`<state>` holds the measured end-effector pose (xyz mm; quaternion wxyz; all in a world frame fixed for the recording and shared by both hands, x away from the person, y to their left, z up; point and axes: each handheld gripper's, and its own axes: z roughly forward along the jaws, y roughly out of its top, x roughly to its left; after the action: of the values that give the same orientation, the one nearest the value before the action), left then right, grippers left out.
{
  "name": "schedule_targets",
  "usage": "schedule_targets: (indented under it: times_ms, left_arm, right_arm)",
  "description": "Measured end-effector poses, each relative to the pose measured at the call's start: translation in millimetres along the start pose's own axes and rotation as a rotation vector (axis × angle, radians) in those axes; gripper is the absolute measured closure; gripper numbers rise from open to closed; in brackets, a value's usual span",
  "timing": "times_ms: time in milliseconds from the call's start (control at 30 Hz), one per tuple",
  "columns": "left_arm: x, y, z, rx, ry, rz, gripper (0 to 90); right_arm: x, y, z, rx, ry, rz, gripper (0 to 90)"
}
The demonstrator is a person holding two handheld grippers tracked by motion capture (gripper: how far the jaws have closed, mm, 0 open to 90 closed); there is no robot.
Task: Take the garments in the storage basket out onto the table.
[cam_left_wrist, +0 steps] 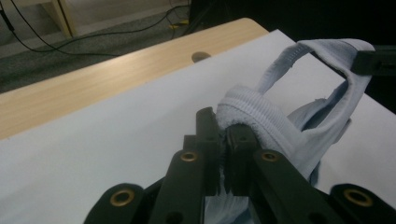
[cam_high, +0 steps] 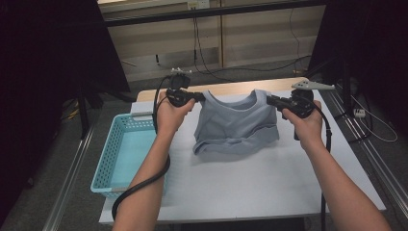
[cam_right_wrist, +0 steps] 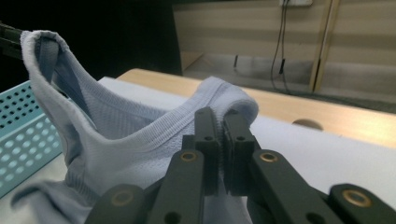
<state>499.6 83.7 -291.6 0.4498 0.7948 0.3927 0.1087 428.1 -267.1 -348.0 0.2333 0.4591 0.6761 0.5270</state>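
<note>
We hold the soft, light shirt (cam_high: 236,126) up beside the basket (cam_high: 120,151), left gripper (cam_high: 196,96) and right gripper (cam_high: 270,100) with fingers clamped on its shoulders, the limp hem sagging onto the desk (cam_high: 250,187).

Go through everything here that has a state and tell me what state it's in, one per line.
Grey-blue shirt: held up by its shoulders, lower part bunched on the table.
Left hand-held gripper: shut on the shirt's left shoulder.
Right hand-held gripper: shut on the right shoulder.
Turquoise basket: upright beside the table.
</note>
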Motion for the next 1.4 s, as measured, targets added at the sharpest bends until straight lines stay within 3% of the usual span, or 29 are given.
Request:
schedule_targets:
  times_ms: [100, 133, 167, 200, 233, 267, 333, 400, 467, 600, 733, 900, 1033, 1400]
  left_arm:
    - [12.0, 12.1, 3.9, -0.050, 0.018, -0.020, 86.3]
    - [16.2, 13.8, 7.6, -0.066, 0.024, -0.030, 82.3]
    - [19.4, 13.6, 12.3, -0.062, 0.064, -0.063, 69.2]
    - [21.7, 12.0, 16.8, -0.039, 0.107, -0.082, 46.7]
    - [22.8, 8.5, 19.3, -0.026, 0.126, -0.079, 35.1]
    - [22.8, 4.1, 20.7, -0.008, 0.126, -0.083, 36.1]
    - [21.2, -5.0, 23.6, 0.042, 0.150, -0.096, 22.4]
    - [20.8, -14.7, 22.4, 0.048, 0.204, -0.080, 19.5]
    - [18.7, -24.8, 23.5, 0.083, 0.180, -0.104, 13.7]
    - [3.5, -45.0, 26.8, 0.123, 0.139, -0.038, 13.8]
    - [-6.8, -61.6, 31.0, 0.143, 0.103, -0.013, 13.5]
    - [-10.0, -79.9, 35.6, 0.159, 0.084, -0.011, 12.8]
    - [-11.4, -94.2, 36.8, 0.157, 0.094, -0.008, 12.2]
    - [-14.5, -126.8, 40.5, 0.169, 0.097, -0.002, 10.1]
  right_arm:
    - [-2.5, 11.5, 3.3, -0.037, -0.043, -0.016, 87.3]
    - [-4.7, 14.3, 6.9, -0.032, -0.057, -0.014, 86.5]
    - [-7.2, 14.9, 11.6, -0.023, -0.059, 0.014, 81.0]
    - [-8.4, 14.1, 15.5, -0.016, -0.084, 0.016, 68.4]
    - [-7.8, 12.9, 18.1, -0.013, -0.128, -0.005, 56.1]
    - [-7.4, 11.3, 19.1, 0.001, -0.152, -0.009, 47.5]
    - [-6.9, 6.2, 18.3, 0.001, -0.148, 0.010, 36.6]
    - [-6.2, 0.3, 15.4, 0.024, -0.147, -0.014, 34.7]
    - [-6.0, -6.7, 10.8, 0.038, -0.121, -0.007, 31.9]
    - [-5.2, -24.8, 1.8, 0.078, -0.100, -0.017, 28.7]
    - [-5.3, -43.4, -5.4, 0.109, -0.090, -0.012, 27.0]
    - [-3.1, -64.3, -10.2, 0.146, -0.083, -0.037, 26.1]
    - [-2.0, -77.5, -9.8, 0.184, -0.070, -0.048, 24.5]
    - [3.2, -101.4, -4.5, 0.259, -0.069, -0.057, 25.3]
